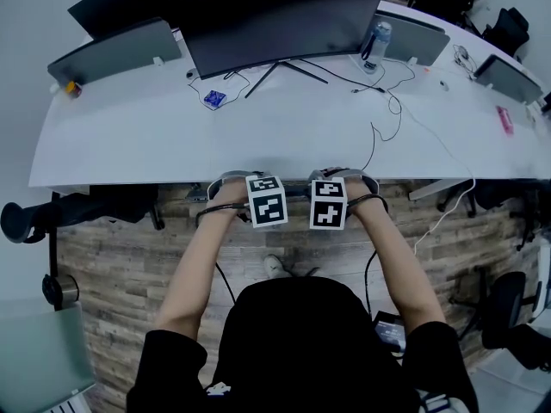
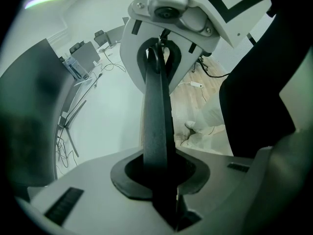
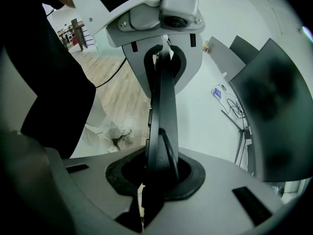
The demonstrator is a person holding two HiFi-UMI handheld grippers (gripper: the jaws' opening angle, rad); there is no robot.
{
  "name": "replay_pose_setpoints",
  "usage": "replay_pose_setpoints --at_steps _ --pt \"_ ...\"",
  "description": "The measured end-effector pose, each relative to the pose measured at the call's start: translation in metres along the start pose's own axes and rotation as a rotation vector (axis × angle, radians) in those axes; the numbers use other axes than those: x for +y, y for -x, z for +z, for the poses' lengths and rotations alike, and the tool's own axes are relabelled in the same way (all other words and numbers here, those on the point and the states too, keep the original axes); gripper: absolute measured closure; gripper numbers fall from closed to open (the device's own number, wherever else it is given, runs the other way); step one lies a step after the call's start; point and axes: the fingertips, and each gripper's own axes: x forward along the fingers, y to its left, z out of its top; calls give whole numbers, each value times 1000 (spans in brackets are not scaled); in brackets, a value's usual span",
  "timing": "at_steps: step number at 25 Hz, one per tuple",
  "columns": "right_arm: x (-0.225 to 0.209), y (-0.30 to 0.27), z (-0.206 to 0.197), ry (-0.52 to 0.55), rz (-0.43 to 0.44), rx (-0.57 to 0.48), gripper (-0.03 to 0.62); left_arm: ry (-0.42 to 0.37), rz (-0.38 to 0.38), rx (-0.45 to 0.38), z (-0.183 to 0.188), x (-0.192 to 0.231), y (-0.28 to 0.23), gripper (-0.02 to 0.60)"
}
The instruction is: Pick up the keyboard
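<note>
While the two grippers hang close side by side at the near edge of the white surface point(image 1: 284, 136), the dark keyboard point(image 2: 157, 106) spans between them. It is lifted clear of the surface, above the line where the surface meets the wooden floor point(image 1: 120, 265). Its long axis runs left to right, parallel to that edge, and it shows edge-on as a thin slab. The left gripper point(image 2: 157, 177) has its jaws clenched on one end, and the right gripper point(image 3: 155, 173) has its jaws clenched on the other. A wide monitor point(image 1: 275, 15) stands at the back.
</note>
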Motion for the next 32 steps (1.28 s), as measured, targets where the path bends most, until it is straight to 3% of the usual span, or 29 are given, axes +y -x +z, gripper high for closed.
replay_pose_setpoints --at_steps 19,32 --pt "24 25 -40 61 -6 -35 523 52 25 30 49 -26 5 506" --pt "41 32 -51 68 0 -45 523 53 22 42 63 -42 5 506"
